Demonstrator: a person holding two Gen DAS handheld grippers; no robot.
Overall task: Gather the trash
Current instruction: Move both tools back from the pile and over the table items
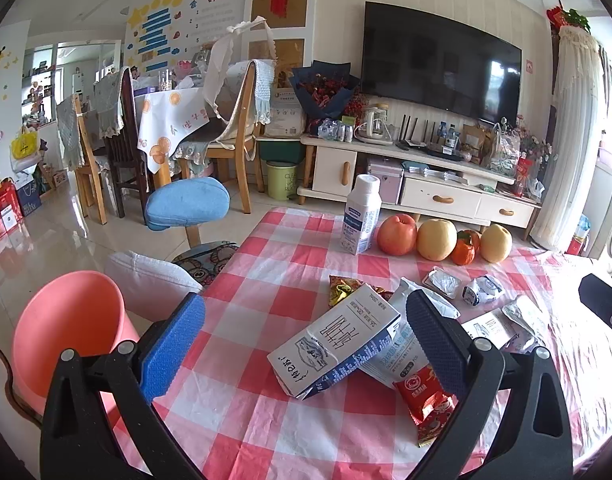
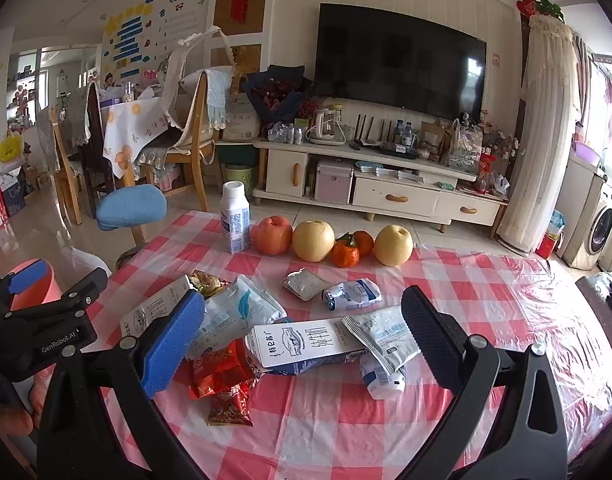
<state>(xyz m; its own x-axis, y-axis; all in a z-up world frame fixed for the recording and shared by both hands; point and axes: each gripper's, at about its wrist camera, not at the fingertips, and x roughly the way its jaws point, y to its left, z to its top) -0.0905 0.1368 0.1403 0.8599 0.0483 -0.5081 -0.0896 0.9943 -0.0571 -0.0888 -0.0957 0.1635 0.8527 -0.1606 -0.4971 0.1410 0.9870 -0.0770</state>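
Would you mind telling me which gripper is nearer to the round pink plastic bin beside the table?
Left. The left gripper hangs over the table's near-left corner, right next to the pink bin. The right gripper sits farther along the table, with the left one between it and the bin.

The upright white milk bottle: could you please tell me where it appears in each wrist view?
Left wrist view: the white milk bottle stands at the table's far edge, upper centre, just left of the red apple.
Right wrist view: the same bottle stands left of centre, again just left of the apple.
Shared landmark: the television on the wall behind.
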